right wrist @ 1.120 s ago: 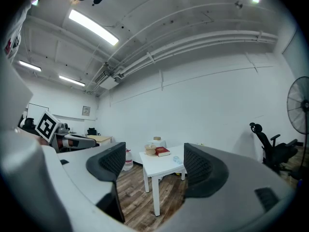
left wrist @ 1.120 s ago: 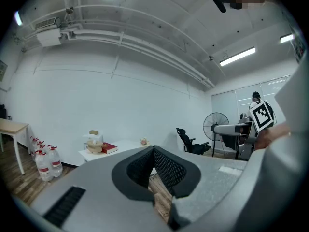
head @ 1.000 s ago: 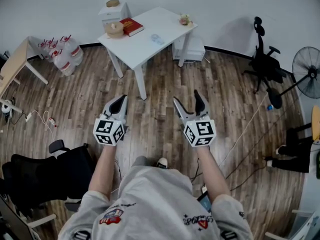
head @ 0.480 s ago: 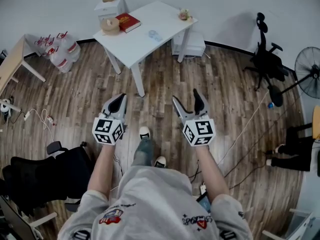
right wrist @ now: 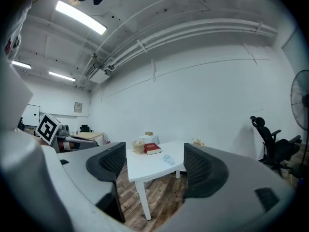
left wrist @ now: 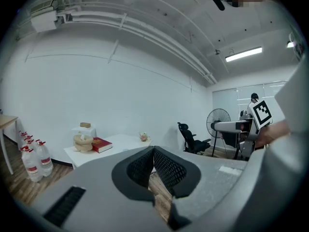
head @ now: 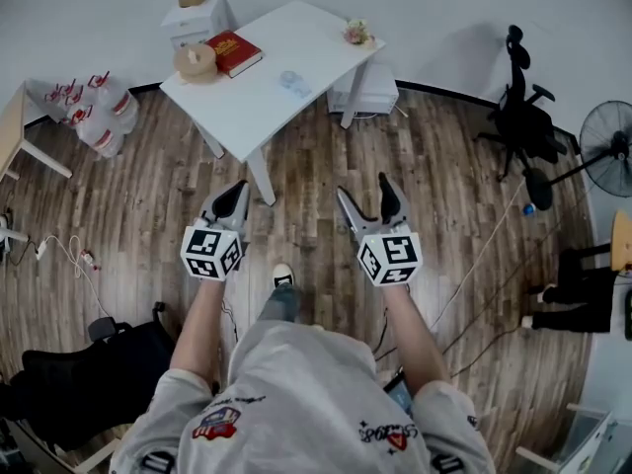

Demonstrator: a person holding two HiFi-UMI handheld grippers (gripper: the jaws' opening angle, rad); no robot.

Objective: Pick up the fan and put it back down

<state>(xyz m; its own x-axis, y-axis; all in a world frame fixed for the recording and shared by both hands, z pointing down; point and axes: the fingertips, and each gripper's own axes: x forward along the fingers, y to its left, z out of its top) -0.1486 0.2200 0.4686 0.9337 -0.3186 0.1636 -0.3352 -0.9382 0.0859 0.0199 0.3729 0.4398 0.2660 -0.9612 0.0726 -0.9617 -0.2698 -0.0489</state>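
Hovering over open wood floor (head: 301,181) at frame centre: left gripper (head: 237,188) jaws together; right gripper (head: 362,188) jaws apart, empty. Fan (head: 607,146) stands at right edge, clear of white tabletop (head: 267,77).

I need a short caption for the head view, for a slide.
Person facing a white table, left gripper shut, right gripper open, fan standing far right.

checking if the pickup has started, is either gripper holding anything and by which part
Nothing is held. The left gripper has jaws together on nothing; the right gripper has jaws apart and empty. The fan stands off to the right, untouched.
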